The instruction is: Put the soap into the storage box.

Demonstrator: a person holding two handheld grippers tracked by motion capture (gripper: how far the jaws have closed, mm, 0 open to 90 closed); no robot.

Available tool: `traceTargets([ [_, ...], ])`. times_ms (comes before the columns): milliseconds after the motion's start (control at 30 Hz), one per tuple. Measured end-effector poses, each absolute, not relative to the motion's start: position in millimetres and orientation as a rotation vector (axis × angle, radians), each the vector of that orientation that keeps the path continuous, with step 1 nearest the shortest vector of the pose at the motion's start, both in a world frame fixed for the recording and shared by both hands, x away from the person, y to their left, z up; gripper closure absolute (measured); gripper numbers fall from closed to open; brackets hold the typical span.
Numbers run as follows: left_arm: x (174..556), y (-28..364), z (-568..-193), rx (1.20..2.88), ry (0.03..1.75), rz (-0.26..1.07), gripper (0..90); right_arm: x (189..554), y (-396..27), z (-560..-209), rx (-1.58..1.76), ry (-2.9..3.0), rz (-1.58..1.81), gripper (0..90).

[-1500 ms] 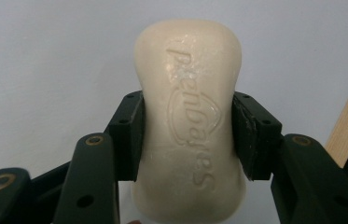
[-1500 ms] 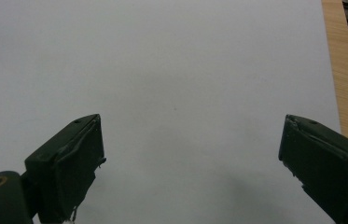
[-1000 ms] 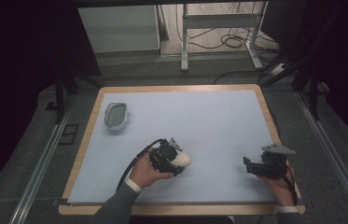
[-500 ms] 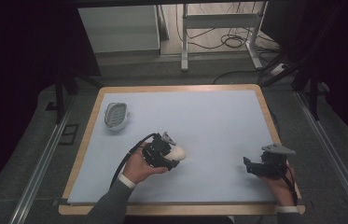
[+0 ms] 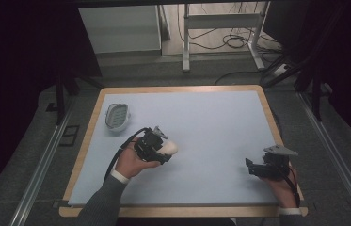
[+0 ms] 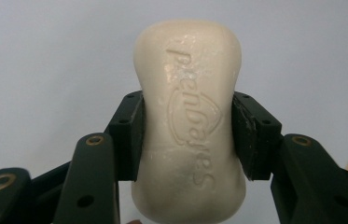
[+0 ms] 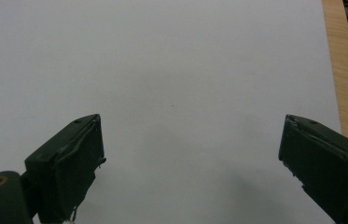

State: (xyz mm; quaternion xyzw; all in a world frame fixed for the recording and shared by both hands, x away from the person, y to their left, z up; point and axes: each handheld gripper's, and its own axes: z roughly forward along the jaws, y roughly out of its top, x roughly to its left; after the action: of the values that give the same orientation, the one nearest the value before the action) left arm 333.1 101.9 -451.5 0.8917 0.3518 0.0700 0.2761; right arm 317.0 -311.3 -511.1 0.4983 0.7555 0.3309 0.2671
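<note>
— Between the jaws of the left gripper [image 6: 188,135], what's stamped on that bar?

— Raised letters run lengthwise along the soap bar [image 6: 188,116], under a small arched emblem. They read something like "pienbajes", though the embossing is soft and I can't vouch for every letter.

— How does the soap look?

— Cream-white, rounded at both ends, slightly waisted in the middle, with a faintly wet or pitted surface near the top. Both black pads [image 6: 129,135] press flat on its long sides at the waist, so the jaws are clamped on it, and it sticks out beyond them, clear of the table.

— And from above?

— From the high view the left gripper [image 5: 156,146] holds the soap bar [image 5: 170,148] over the pale blue table [image 5: 211,117], left of centre, with the soap pointing right. A white oval soap dish [image 5: 117,116] sits near the table's left edge, well apart from the soap.

— The other hand?

— The right gripper [image 5: 258,168] rests near the table's right front corner; in its own view the jaws stand wide apart with bare table between them.

— Anything different from a second ago?

— The left hand has carried the soap leftward and a little away from the person, closer to the dish. The right gripper has stayed put, and so has the dish.
</note>
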Motion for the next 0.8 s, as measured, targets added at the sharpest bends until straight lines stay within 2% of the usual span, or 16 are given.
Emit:
traceTargets([
  [800,350.1,134.2,-441.1,2.364,1.038,0.230,49.5,318.0,-311.3,-513.1,1.350,2.042,0.883,6.5],
])
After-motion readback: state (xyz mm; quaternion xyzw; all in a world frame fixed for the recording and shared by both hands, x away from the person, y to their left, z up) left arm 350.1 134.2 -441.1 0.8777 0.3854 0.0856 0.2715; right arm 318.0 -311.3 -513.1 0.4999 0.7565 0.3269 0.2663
